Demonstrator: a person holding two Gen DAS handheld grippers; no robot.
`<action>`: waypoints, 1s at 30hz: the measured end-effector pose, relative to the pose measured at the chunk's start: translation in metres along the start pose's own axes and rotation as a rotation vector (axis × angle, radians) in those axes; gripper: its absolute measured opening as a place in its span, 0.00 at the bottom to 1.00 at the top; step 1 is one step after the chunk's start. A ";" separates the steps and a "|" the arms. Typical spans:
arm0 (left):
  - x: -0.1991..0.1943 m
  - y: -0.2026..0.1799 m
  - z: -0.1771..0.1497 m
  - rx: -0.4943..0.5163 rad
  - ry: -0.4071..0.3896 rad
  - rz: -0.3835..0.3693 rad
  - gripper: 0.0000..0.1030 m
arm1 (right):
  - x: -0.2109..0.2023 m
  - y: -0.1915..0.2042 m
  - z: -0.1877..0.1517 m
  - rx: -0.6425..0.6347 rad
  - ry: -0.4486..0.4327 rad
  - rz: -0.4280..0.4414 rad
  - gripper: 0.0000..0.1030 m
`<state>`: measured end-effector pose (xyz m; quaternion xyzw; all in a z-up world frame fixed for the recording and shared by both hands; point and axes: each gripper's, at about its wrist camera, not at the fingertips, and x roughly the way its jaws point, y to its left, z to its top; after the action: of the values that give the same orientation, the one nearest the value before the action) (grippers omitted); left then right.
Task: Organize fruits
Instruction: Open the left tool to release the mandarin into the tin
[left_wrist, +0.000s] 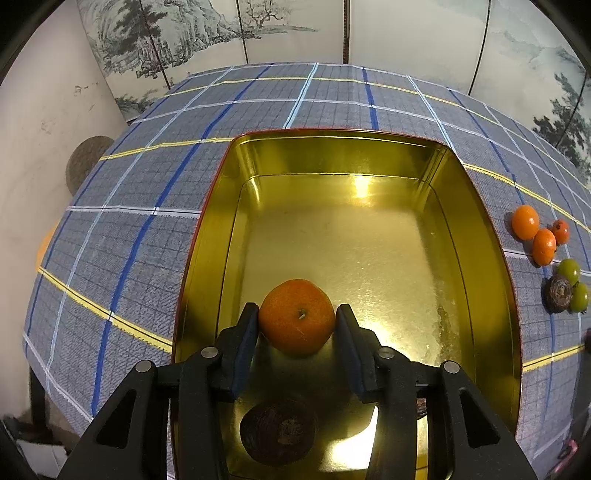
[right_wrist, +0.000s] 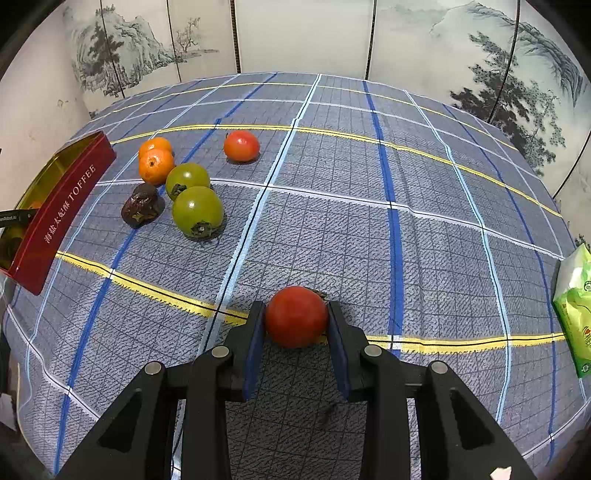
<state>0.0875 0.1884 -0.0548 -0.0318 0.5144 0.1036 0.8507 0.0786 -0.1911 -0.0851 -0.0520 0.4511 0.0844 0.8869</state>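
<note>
Left wrist: left gripper (left_wrist: 297, 319) tight around mandarin (left_wrist: 296, 315) above gold tin (left_wrist: 207, 236); right gripper (right_wrist: 296, 317) pinching red fruit (right_wrist: 296, 316).

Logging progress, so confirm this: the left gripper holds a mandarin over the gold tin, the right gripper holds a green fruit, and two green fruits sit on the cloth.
One thing is wrong: the right gripper holds a red fruit, not a green one, as the right wrist view shows. The left gripper does hold the mandarin over the gold tin, and two green fruits sit on the cloth.

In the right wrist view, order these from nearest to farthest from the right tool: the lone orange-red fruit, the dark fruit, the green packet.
1. Green packet, right edge.
2. Dark fruit, left, beside the green fruits.
3. Lone orange-red fruit, far centre-left.
</note>
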 end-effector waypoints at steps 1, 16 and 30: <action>-0.001 0.000 0.000 0.001 -0.005 -0.001 0.46 | 0.000 0.001 0.001 -0.001 -0.001 0.000 0.30; -0.028 -0.008 -0.004 0.003 -0.084 -0.022 0.50 | 0.001 0.001 0.002 0.001 0.001 0.000 0.29; -0.051 -0.011 -0.037 -0.040 -0.136 -0.031 0.56 | 0.001 0.002 0.001 0.007 0.003 0.003 0.28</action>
<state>0.0351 0.1647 -0.0278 -0.0497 0.4525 0.1027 0.8845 0.0798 -0.1892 -0.0848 -0.0481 0.4527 0.0842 0.8864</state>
